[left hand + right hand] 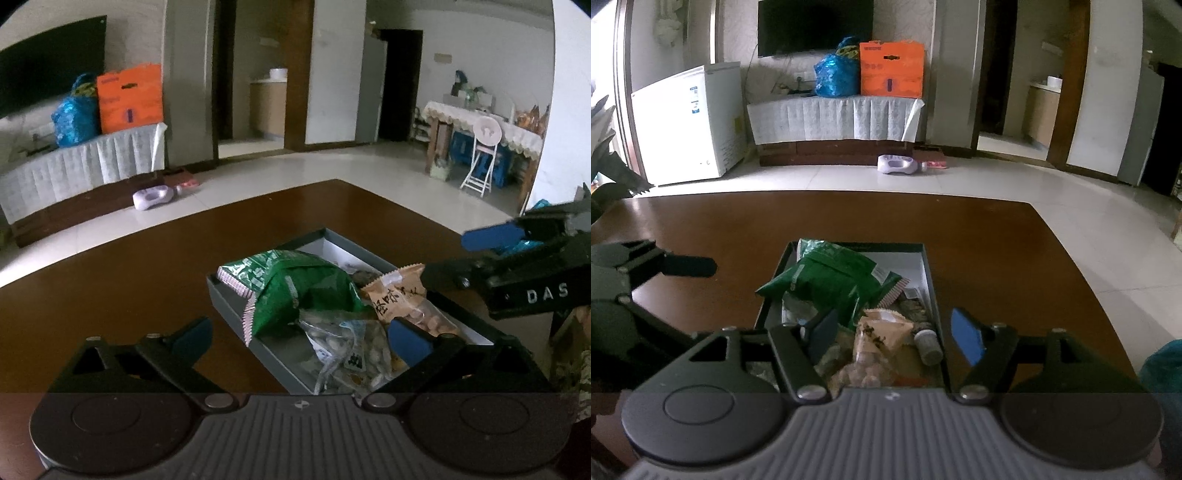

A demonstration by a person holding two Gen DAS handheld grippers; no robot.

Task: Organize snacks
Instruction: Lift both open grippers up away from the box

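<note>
My room is dim, daylight glaring off the pale floor tiles [960, 181] past the table's [110, 266] far edge. Both fisheye views bend walls near the corners. My right gripper [491, 240] looks motion-blurred at the left view's edge.

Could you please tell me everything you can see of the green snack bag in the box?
The green snack bag is a crinkled, glossy foil-like packet with white print and a serrated, pink-striped seam. It looks sealed and puffy, lying tilted atop the other packets in the grey box, one end propped on the box's rim. It rests against a clear packet; neither tool touches it.
</note>
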